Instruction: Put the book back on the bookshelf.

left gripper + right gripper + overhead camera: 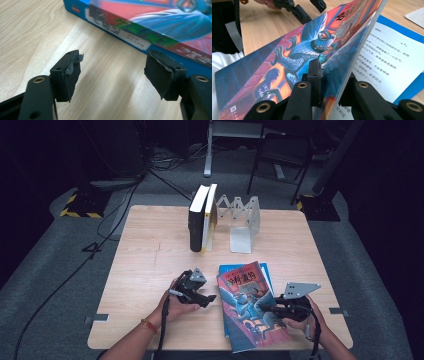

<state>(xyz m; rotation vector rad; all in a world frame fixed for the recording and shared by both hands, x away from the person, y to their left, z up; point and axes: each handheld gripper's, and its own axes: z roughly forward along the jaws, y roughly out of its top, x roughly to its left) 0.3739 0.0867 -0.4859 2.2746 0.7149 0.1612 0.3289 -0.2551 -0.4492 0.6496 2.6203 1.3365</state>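
Right gripper view: the right hand-held gripper (329,85) pinches the front cover (294,57) of the book (250,307) at the tabletop's (150,250) near right, lifting it off the pages; the thin cover may crease or slip out. The left hand-held gripper (197,292) gapes empty beside the spine, while the bookend (242,222) behind holds two upright books (201,217).

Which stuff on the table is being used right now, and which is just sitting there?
In use:
colourful book, its cover pinched by the right claw
left claw, open beside it

Just sitting:
two upright books
metal bookend
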